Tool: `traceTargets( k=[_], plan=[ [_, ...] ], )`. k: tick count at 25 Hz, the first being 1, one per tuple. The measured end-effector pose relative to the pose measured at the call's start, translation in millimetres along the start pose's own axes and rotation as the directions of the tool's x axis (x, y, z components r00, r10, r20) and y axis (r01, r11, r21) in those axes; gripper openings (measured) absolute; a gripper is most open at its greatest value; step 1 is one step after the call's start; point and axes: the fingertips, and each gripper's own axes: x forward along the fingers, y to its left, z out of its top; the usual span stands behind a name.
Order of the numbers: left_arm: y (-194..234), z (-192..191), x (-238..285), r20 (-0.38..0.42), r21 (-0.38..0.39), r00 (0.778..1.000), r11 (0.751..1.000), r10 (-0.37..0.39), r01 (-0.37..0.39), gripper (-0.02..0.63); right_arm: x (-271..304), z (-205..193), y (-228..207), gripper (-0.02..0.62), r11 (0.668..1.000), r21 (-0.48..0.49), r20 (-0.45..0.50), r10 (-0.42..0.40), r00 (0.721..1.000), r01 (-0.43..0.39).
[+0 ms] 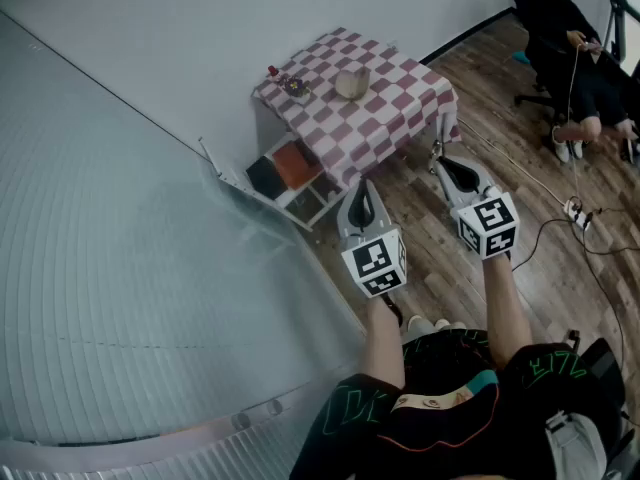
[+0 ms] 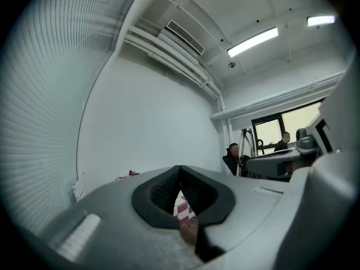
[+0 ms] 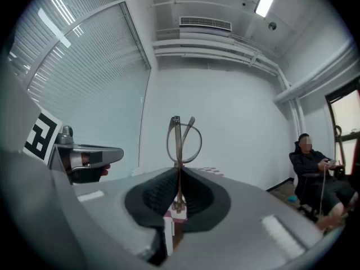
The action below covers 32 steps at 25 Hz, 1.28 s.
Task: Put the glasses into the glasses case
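Observation:
Thin metal-framed glasses [image 3: 181, 140] stand upright in my right gripper [image 3: 179, 172], which is shut on them, the lenses rising above the jaw tips. In the head view that right gripper [image 1: 444, 164] hangs over the wooden floor just in front of the checkered table [image 1: 400, 103]. My left gripper [image 1: 362, 192] is beside it, shut with nothing between its jaws; its tips [image 2: 180, 171] meet. On the tablecloth sit a beige object [image 1: 352, 82] and small dark and red items [image 1: 293, 87]. I cannot tell which is the glasses case.
A low white shelf [image 1: 290, 173] holding orange and black things stands at the table's left side. A person sits on a chair [image 1: 570, 43] at the far right. Cables [image 1: 575, 213] run across the floor. A curved slatted wall [image 1: 120, 268] fills the left.

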Motion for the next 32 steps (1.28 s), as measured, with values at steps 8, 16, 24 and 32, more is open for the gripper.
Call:
traceTargets(
  k=[8,16,24,32],
  plan=[
    [-5,2,0,0.003,-0.003,1.0,1.0,-0.013,0.013,0.009,-3,6,-2,0.017,1.0,0.024,0.015,-0.008,1.0,0.008],
    [-7,2,-1,0.011,-0.013,1.0,1.0,-0.022,0.022,0.009,-4,6,-6,0.017,1.0,0.026,0.017,-0.013,1.0,0.013],
    [-5,3,-2,0.009,-0.017,1.0,1.0,-0.019,0.019,0.009,-5,6,-8,0.017,0.999,0.044,0.026,-0.015,1.0,0.014],
    [-9,8,-1,0.023,-0.013,0.999,1.0,-0.029,0.029,0.009,-9,11,-16,0.017,0.998,0.054,0.053,-0.026,0.998,0.023]
  ],
)
